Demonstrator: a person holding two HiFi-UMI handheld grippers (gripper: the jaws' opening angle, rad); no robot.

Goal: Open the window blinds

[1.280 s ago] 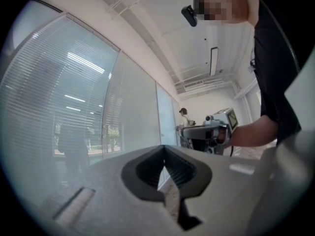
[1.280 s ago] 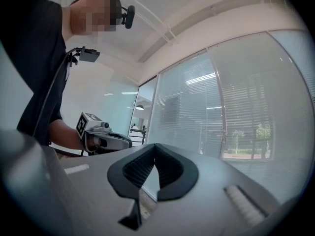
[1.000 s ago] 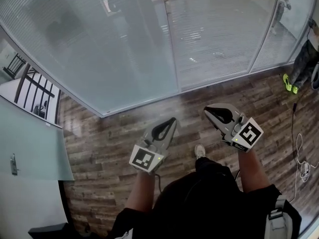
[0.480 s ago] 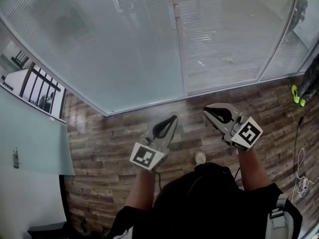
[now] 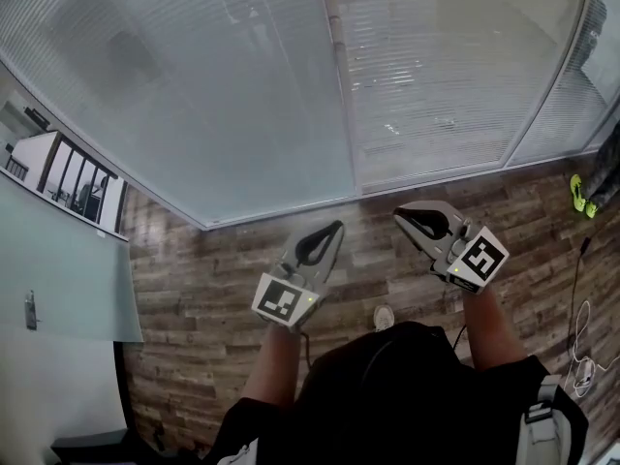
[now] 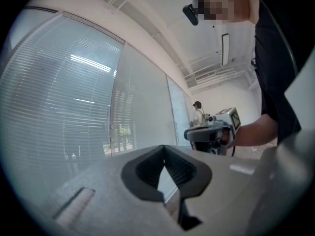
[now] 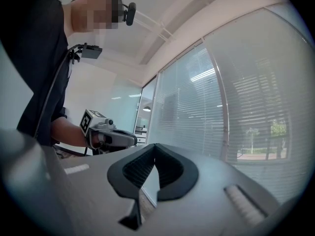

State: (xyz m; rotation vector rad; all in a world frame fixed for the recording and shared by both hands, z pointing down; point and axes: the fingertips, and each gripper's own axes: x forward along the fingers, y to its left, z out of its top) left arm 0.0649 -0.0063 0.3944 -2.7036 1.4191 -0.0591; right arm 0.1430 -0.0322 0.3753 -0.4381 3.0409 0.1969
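While the person stands on the brown wood-plank floor (image 5: 223, 260), the white horizontal slatted window blinds (image 5: 242, 85) fill the glass wall at 12 o'clock, their slats lying flat and shut behind the panes, split by a pale upright frame post (image 5: 339, 76). The grey left gripper (image 5: 335, 229) is held level at about 11 o'clock from the person's body, its tips pressed together with nothing between them, clear of the glass. The grey right gripper (image 5: 399, 216) sits at 1 o'clock, likewise closed and empty, well apart from the blinds. In the left gripper view the blinds (image 6: 64, 97) spread from 9 to 11 o'clock; in the right gripper view they (image 7: 197, 102) run from 12 to 3 o'clock.
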